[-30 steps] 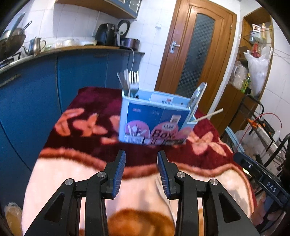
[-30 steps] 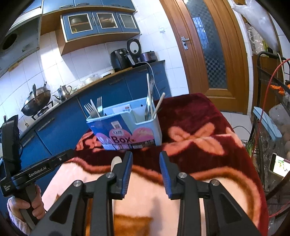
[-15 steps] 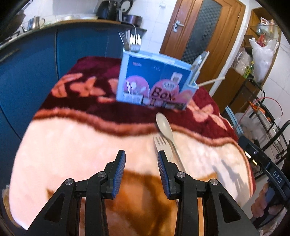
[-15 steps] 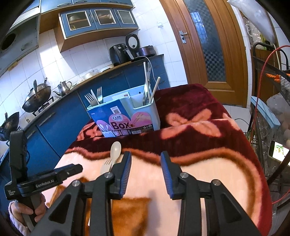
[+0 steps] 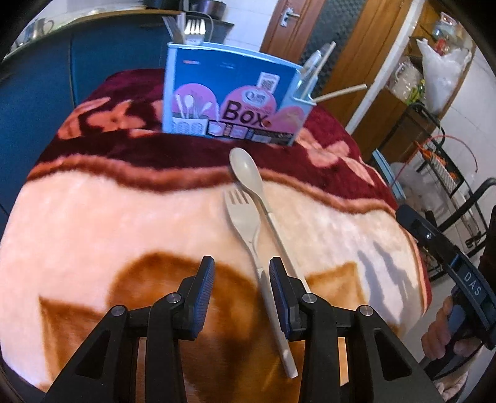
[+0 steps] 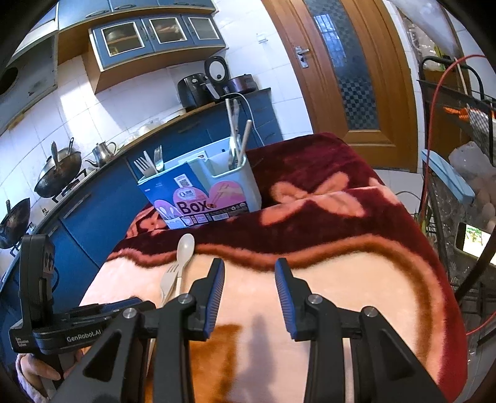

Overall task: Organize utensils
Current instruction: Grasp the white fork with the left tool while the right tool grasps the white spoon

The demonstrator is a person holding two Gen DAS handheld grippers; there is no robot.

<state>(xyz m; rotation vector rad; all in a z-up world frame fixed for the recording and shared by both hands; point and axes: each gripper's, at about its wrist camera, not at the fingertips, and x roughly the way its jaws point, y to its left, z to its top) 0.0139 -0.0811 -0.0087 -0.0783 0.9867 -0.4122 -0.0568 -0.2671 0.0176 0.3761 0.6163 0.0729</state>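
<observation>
Fingers of your left gripper [image 5: 238,268] stand spread with nothing between the pads, hovering low over the blanket [image 5: 93,232] at its near, brown-patterned part; the beige fork [image 5: 245,226] lies just ahead, its handle running back under the gap close to the right-hand pad, though you cannot tell whether pad and handle touch. Your right gripper [image 6: 248,272] is likewise spread and empty, above bare pink blanket to the right of the fork, with open cloth on both sides of it. Take the fork as your landmark: the beige spoon [image 5: 248,170] lies just to its right, the two handles crossing or touching along their length, and the spoon's bowl reaches farther than the tines, onto the dark red border. Left of the fork the pink field is wide and free of objects out to the blanket's left edge, beyond which blue cabinets [image 5: 37,77] drop away. Right of the fork the cloth runs to a curved edge, where your other tool sits in the left wrist view. Beyond the fork, past the border, the utensil box [image 5: 229,96] stands upright on the maroon part, metal forks [image 5: 192,29] rising from its left compartment and chopsticks [image 5: 338,93] leaning out of its right one. Behind the box come the counter and the wooden door [image 6: 347,71].
</observation>
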